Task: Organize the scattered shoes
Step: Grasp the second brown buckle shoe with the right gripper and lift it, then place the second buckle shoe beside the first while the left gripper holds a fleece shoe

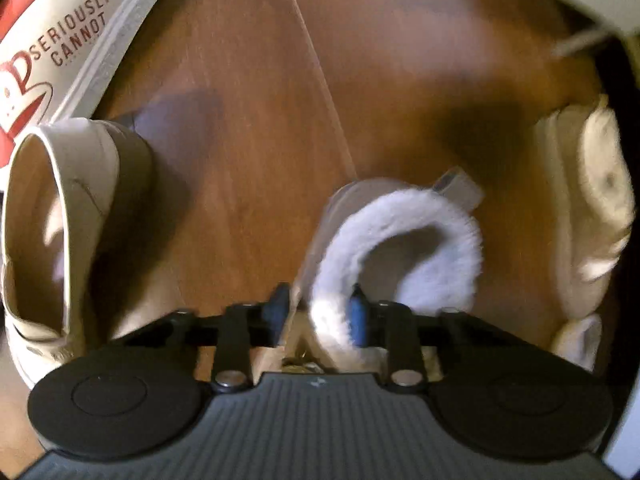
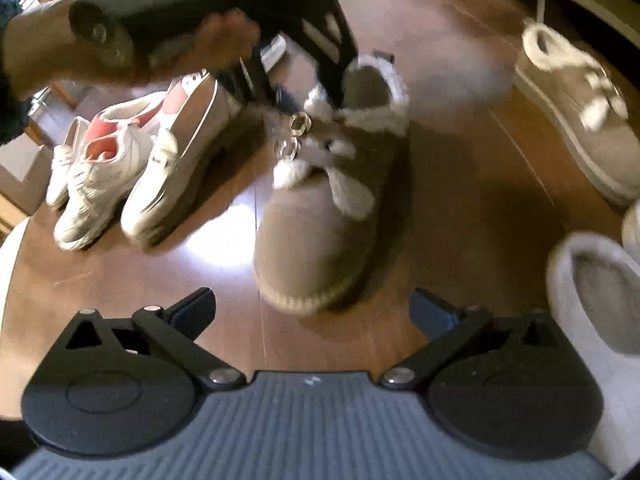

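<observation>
you grip the fleece shoe (image 2: 328, 200) by its collar
your left gripper (image 1: 320, 312) is pinched on the fleece rim, ready for lifting; right gripper (image 2: 312, 308) waits wide open and empty before the toe

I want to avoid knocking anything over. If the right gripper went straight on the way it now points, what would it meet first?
Most likely the toe of the tan fur-lined shoe, which lies dead ahead between the open fingers of the right gripper. Only bare wooden floor shows before it, though depth is hard to judge.
</observation>
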